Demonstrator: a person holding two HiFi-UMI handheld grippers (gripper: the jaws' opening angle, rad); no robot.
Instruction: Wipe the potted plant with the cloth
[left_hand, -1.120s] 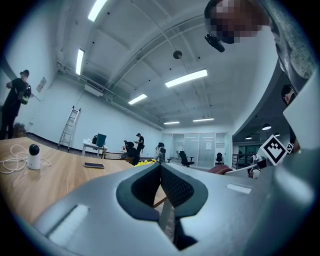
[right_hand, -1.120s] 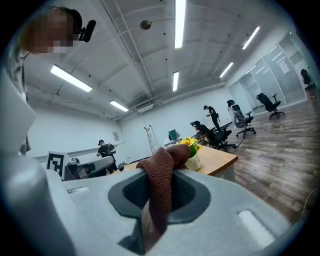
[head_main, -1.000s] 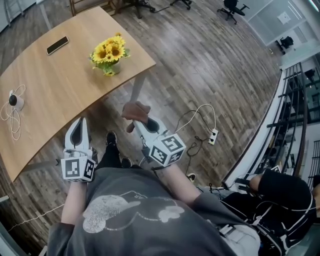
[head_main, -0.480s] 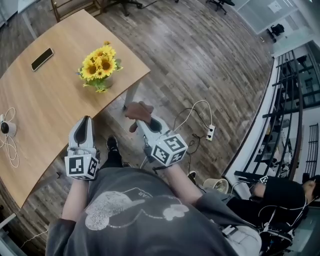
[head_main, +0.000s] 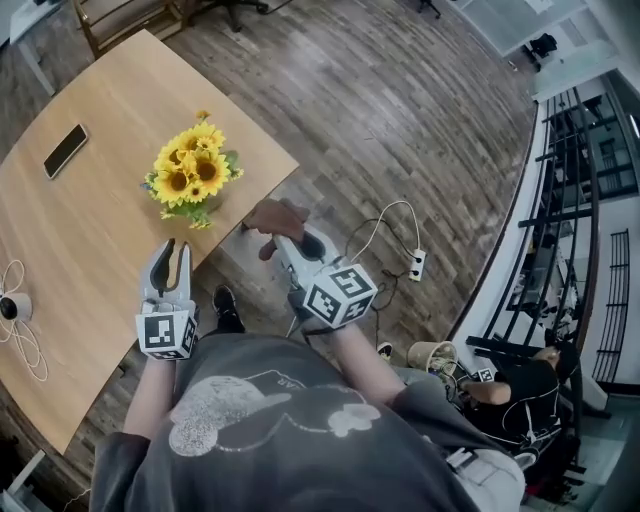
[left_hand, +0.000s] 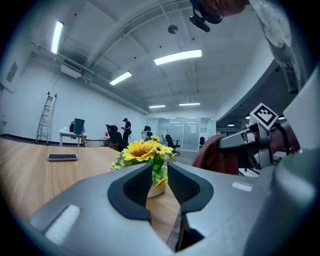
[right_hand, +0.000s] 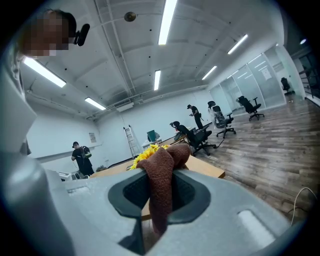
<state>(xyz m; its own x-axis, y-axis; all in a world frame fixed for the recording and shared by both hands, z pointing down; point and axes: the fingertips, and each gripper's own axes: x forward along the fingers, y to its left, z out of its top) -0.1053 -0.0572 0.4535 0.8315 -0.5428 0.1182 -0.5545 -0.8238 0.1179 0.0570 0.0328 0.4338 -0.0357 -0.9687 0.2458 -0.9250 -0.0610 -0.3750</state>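
Note:
A pot of yellow sunflowers (head_main: 188, 172) stands near the wooden table's (head_main: 90, 230) right edge. My left gripper (head_main: 172, 250) hovers over the table just in front of the plant. Its jaws are opening, with a narrow gap and nothing between them. In the left gripper view the sunflowers (left_hand: 145, 150) show through that gap, still apart from the left gripper (left_hand: 159, 176). My right gripper (head_main: 285, 238) is shut on a brown cloth (head_main: 272, 218), beside the table's corner and right of the plant. The brown cloth (right_hand: 161, 182) hangs between the right gripper's (right_hand: 159, 195) pads, with the flowers (right_hand: 145, 151) behind it.
A black phone (head_main: 65, 150) lies on the table's far left. A small white device with a coiled cable (head_main: 12, 308) sits at the left edge. On the wooden floor to the right lie a white power strip (head_main: 417, 265) and its cord. People and office chairs are far off.
Both grippers have moved closer to the table and the plant. The left jaws, shut before, now stand slightly apart. The right gripper still holds the cloth.

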